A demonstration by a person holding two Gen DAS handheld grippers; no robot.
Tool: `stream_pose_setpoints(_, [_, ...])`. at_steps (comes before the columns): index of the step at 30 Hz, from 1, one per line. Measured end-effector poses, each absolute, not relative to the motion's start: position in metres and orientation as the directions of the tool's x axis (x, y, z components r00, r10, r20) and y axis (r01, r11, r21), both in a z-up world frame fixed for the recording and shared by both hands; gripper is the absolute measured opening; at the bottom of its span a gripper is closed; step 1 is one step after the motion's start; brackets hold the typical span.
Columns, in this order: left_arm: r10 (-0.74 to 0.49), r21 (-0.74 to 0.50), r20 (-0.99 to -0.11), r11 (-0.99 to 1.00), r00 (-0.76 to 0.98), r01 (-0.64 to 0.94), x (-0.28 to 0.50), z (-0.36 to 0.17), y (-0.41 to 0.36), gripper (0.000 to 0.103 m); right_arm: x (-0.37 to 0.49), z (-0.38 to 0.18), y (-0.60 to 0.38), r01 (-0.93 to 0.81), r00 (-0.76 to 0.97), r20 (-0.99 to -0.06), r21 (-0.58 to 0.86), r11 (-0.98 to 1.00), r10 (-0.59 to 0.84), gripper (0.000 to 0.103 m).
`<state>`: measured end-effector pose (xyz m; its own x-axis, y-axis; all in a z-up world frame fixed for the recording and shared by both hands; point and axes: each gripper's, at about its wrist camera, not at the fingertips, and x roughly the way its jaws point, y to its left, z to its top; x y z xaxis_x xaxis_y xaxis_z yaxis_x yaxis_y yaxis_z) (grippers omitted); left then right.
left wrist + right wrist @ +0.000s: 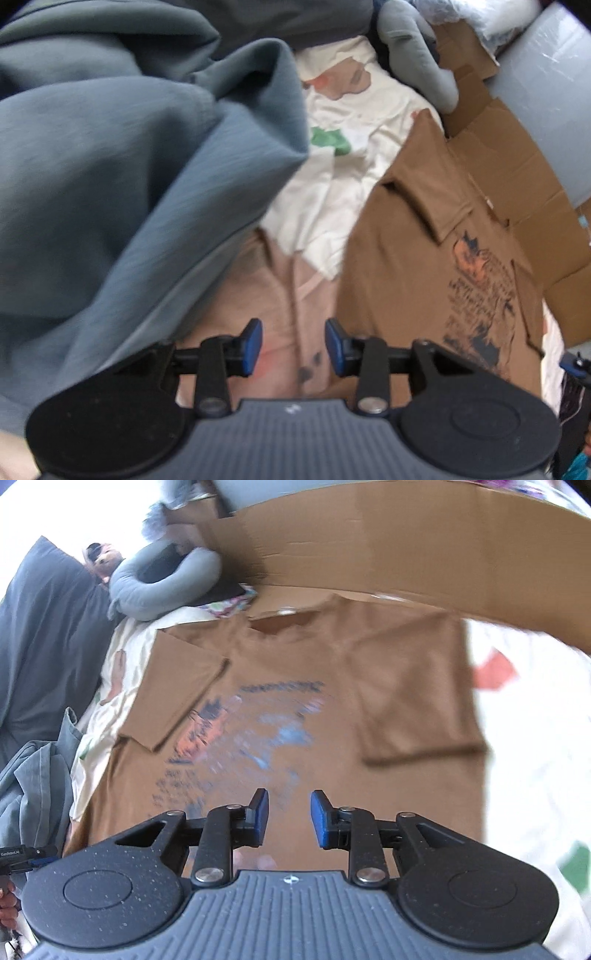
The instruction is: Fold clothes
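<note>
While a brown short-sleeved T-shirt with a blue and orange chest print (295,709) is laid flat on a white patterned bedsheet (535,775), both sleeves folded inward, the right gripper (288,819) is held above its lower part, jaws parted and empty. The left gripper (293,345), likewise parted with nothing between, is seen over pale pink fabric (273,295) beside a heaped blue-grey garment (129,184).

I'm in a home bedroom: a bed with a printed white sheet (535,738), pillow (44,635), heaped clothes (110,184).
</note>
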<state>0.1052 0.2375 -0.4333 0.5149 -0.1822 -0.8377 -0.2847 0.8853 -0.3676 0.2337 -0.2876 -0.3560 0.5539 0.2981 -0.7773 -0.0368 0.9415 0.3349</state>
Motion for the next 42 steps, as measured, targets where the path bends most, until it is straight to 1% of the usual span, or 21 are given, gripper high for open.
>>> stream_pose_setpoints(2, [-0.179,-0.357,-0.848,0.888,0.499,-0.288,0.099,-0.433,0.240,0.040,0.215,-0.355,-0.304,0.005,0.553,-0.788,0.326,0.945,0.269,0.028])
stream_pose_setpoints(6, [-0.179,-0.343,-0.856,0.899,0.484,-0.272,0.090,-0.435,0.237,0.045,0.180,-0.355,-0.332,0.091,0.551,-0.803,0.329,0.940,0.227,0.028])
stream_pose_setpoints(10, [-0.187,-0.344,-0.869,0.894,0.458,-0.287,0.085,-0.438,0.236,0.044,0.151,-0.353,-0.350,0.147,0.543,-0.817,0.318,0.937,0.193,0.028])
stream_pose_setpoints(15, [-0.187,-0.315,-0.883,0.917,0.431,-0.246,0.083,-0.438,0.231,0.044,0.119,-0.356,-0.367,0.189,0.521,-0.838,0.296,0.936,0.160,0.028])
stream_pose_setpoints(19, [-0.138,-0.223,-0.899,0.961,0.416,-0.163,0.077,-0.433,0.220,0.045,0.093,-0.367,-0.376,0.227,0.484,-0.863,0.284,0.932,0.145,0.028])
stream_pose_setpoints(25, [-0.138,-0.190,-0.912,0.977,0.387,-0.100,0.067,-0.437,0.211,0.046,0.051,-0.392,-0.378,0.258,0.404,-0.903,0.268,0.928,0.149,0.028])
stream_pose_setpoints(30, [-0.073,-0.091,-0.925,0.995,0.373,-0.031,0.063,-0.445,0.203,0.046,0.029,-0.413,-0.375,0.262,0.350,-0.923,0.261,0.929,0.161,0.028])
stream_pose_setpoints(33, [-0.060,-0.061,-0.929,0.998,0.365,0.008,0.063,-0.450,0.198,0.048,0.019,-0.421,-0.373,0.271,0.331,-0.927,0.271,0.924,0.175,0.028])
stream_pose_setpoints(35, [-0.059,-0.054,-0.930,0.998,0.363,0.025,0.065,-0.453,0.195,0.048,0.015,-0.426,-0.370,0.268,0.319,-0.930,0.273,0.924,0.182,0.028])
stream_pose_setpoints(36, [-0.059,-0.052,-0.930,0.998,0.363,0.031,0.065,-0.454,0.193,0.047,0.012,-0.428,-0.369,0.268,0.313,-0.931,0.275,0.923,0.186,0.028])
stream_pose_setpoints(38, [-0.059,-0.046,-0.932,0.998,0.357,0.044,0.064,-0.456,0.192,0.040,0.009,-0.431,-0.366,0.267,0.301,-0.934,0.277,0.923,0.193,0.028])
stream_pose_setpoints(40, [-0.054,-0.037,-0.935,0.998,0.349,0.056,0.063,-0.458,0.191,0.021,0.006,-0.434,-0.363,0.262,0.290,-0.937,0.275,0.925,0.196,0.028])
stream_pose_setpoints(41, [-0.052,-0.034,-0.937,0.998,0.345,0.058,0.062,-0.458,0.191,0.017,0.005,-0.434,-0.362,0.262,0.287,-0.937,0.277,0.924,0.199,0.028])
stream_pose_setpoints(42, [-0.052,-0.034,-0.938,0.998,0.344,0.058,0.060,-0.456,0.191,0.011,0.005,-0.434,-0.362,0.262,0.287,-0.937,0.279,0.924,0.201,0.028])
